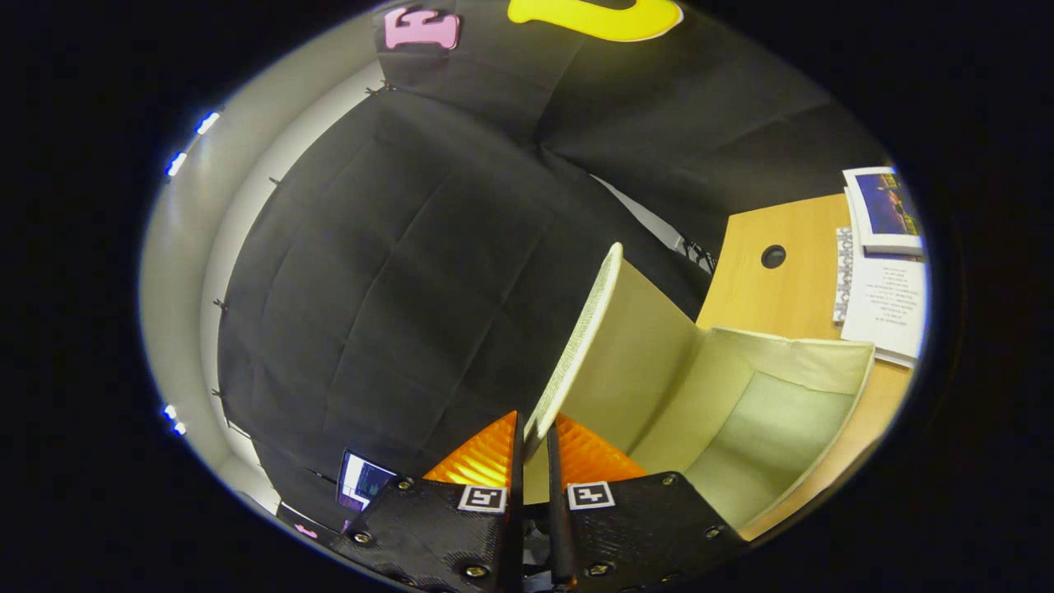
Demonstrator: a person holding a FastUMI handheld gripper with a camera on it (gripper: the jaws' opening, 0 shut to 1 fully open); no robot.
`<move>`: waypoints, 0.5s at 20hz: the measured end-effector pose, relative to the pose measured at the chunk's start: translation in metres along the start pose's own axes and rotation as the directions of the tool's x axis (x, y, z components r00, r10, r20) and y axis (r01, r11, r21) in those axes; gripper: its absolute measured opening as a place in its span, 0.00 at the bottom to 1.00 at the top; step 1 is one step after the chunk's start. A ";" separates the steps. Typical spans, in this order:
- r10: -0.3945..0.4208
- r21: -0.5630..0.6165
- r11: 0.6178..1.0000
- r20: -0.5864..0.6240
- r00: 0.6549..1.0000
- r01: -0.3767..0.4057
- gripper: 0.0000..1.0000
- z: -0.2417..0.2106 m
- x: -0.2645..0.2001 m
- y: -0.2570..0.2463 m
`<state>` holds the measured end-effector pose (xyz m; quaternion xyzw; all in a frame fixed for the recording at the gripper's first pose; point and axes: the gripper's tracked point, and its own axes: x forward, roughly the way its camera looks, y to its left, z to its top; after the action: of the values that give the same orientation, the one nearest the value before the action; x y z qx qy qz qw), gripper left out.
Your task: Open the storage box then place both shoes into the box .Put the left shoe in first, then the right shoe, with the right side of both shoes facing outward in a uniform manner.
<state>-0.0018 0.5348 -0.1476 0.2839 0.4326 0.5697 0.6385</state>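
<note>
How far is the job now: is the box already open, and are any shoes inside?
Done: the box stands open and its inside looks empty. In hand: the gripper has its fingers closed on the raised lid. Left: both shoes, left one first.

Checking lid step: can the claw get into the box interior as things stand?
Probably not yet: the claw is shut on the lid, holding it raised. The box interior itself looks open and unobstructed once the lid is released.
</note>
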 end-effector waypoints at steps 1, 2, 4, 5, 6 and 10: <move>-0.001 -0.008 1.000 -0.006 1.000 0.001 0.12 0.001 0.006 0.005; -0.004 -0.013 1.000 -0.013 1.000 0.003 0.13 0.002 0.014 0.009; -0.010 -0.018 1.000 -0.028 1.000 0.010 0.13 -0.001 0.031 0.013; -0.012 -0.016 1.000 -0.028 1.000 0.011 0.13 -0.001 0.036 0.015; -0.015 -0.014 1.000 -0.029 0.999 0.015 0.13 0.001 0.042 0.015; -0.050 -0.045 0.998 -0.031 0.998 0.048 0.13 -0.001 0.051 0.021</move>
<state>-0.0141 0.5883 -0.1420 0.2501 0.4368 0.5677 0.6515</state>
